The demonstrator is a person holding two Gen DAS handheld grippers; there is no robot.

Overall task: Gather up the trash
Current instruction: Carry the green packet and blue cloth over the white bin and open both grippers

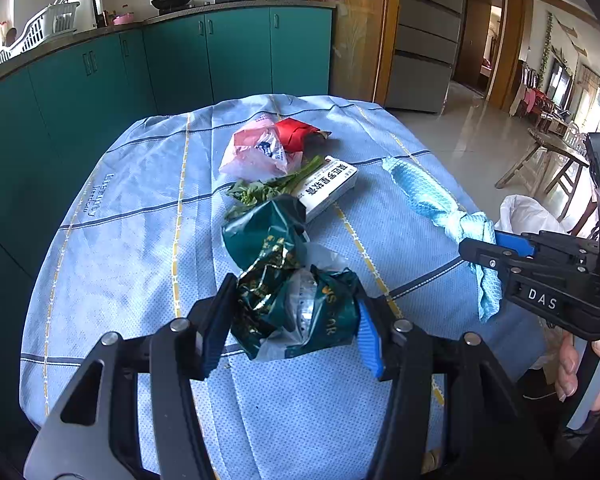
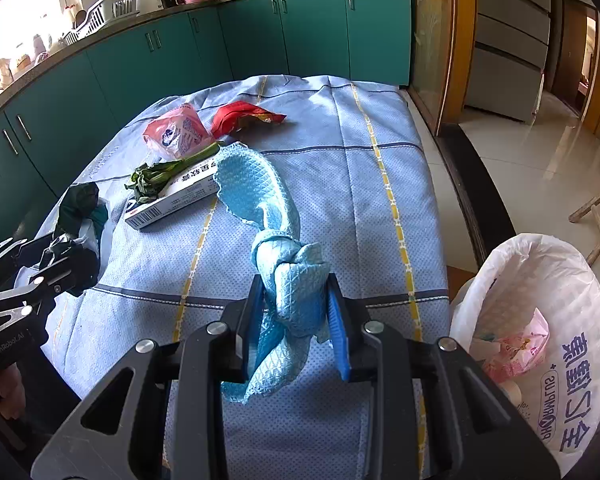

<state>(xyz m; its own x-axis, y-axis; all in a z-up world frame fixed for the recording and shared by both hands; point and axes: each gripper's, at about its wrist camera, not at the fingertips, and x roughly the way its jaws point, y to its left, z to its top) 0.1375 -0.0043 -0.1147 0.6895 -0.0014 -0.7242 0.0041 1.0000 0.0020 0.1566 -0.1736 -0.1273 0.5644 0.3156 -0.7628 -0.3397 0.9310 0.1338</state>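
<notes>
Although the white-lined trash bin (image 2: 540, 320) beside the tabletop (image 2: 360, 168) already holds a pink wrapper and some pale scraps, most of the collecting looks still ahead. The left gripper (image 1: 292, 320) is clamped, jaws about half apart, on a crumpled dark green foil bag (image 1: 296, 312) near the front of the cloth-covered tabletop; whether the bag is lifted clear of the cloth I cannot tell. The right gripper (image 2: 296, 312) is squeezed tight on the near end of a knotted light blue cloth (image 2: 276, 248), whose far end trails across the tabletop toward the remaining litter. Left lying there are a pink plastic bag (image 2: 176, 132), a red wrapper (image 2: 240, 116), a wilted green vegetable stalk (image 2: 160, 172) resting partly on a white carton (image 2: 172, 200), all clustered together on the far left part of the tabletop. The bin stands off the right edge, well apart from the green bag, so that piece, by my judgement, needs carrying across before release, and four more items follow.
</notes>
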